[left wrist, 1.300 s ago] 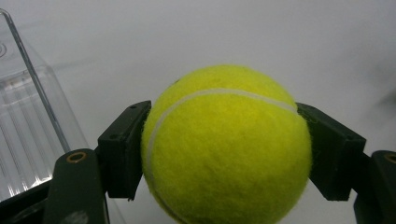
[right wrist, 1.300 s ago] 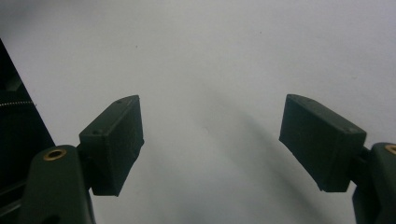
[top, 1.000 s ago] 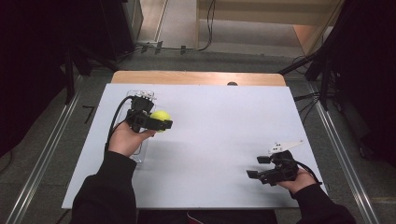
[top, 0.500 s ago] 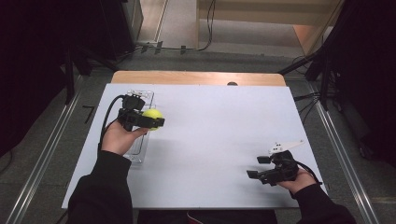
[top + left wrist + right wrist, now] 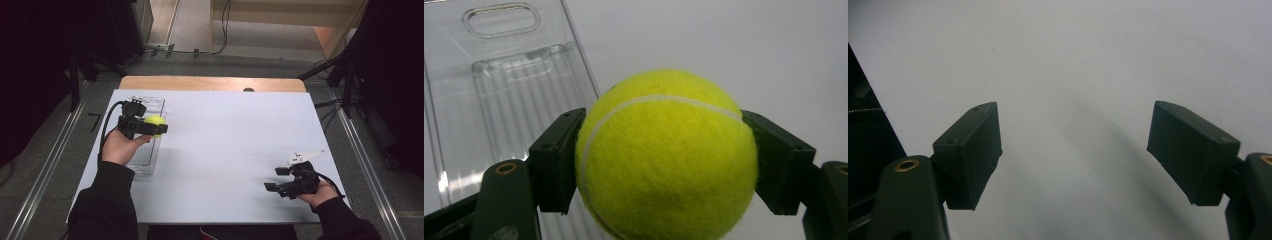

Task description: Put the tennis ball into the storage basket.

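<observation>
Left gripper (image 5: 152,127) clamps a fuzzy yellow-green tennis ball (image 5: 154,125) between both black jaws, held over the right edge of a clear ribbed plastic tray (image 5: 150,160) at the left side of the white tabletop (image 5: 230,145). Ball (image 5: 666,157) touches both pads. Right gripper (image 5: 272,180) sits near the table's front right, jaws spread wide, nothing between them (image 5: 1073,160).

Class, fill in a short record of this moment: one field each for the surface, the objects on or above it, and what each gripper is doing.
surface: white table top
ball: yellow tennis ball, clamped between the jaws, at the tray's edge
tray: clear plastic tray, lying near the table's left side
left gripper: shut on the ball
right gripper: open, holding nothing, near the table's front right corner
</observation>
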A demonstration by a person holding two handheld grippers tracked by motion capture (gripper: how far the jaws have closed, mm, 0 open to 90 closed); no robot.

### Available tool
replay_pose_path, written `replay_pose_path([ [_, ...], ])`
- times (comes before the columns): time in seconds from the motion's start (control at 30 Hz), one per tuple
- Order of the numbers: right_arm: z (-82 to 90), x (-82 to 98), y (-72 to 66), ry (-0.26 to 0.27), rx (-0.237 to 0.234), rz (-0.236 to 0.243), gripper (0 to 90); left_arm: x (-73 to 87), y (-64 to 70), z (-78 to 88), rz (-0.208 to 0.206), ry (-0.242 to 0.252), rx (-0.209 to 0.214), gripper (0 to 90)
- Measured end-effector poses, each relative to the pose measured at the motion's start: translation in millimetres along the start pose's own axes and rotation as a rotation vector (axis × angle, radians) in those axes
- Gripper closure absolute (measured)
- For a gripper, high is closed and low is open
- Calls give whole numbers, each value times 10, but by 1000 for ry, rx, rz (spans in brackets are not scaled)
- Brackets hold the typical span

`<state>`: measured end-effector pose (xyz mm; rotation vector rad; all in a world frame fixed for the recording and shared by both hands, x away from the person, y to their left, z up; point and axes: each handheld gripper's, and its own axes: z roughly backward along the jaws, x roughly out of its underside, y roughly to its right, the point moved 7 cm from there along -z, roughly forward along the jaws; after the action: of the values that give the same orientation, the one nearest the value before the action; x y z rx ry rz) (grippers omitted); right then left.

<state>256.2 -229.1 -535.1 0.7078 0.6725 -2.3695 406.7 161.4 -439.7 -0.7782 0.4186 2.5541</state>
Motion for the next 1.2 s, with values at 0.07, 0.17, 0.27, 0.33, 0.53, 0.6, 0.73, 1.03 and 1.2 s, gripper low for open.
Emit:
replay_pose_path([
  [0.07,0,0,0,0,0,0,197,5,-31,11,2,0,-6,259],
  [0.17,0,0,0,0,0,-1,196,12,-76,25,13,2,-18,259],
  [0.27,1,0,0,1,1,-1,197,22,-136,45,22,3,-32,259],
  [0.33,1,1,-1,0,0,-1,197,29,-176,62,28,4,-41,259],
  [0.53,1,0,-1,0,0,-1,197,51,-282,96,54,12,-65,259],
  [0.6,1,1,-2,-1,0,-1,197,57,-305,102,62,14,-69,259],
  [0.73,0,0,-2,-1,0,-1,196,65,-324,95,66,15,-74,259],
  [1.03,1,1,-2,-1,-1,-1,197,92,-353,34,69,10,-82,259],
  [1.2,1,2,-3,-2,-1,0,197,110,-367,-7,74,6,-87,259],
])
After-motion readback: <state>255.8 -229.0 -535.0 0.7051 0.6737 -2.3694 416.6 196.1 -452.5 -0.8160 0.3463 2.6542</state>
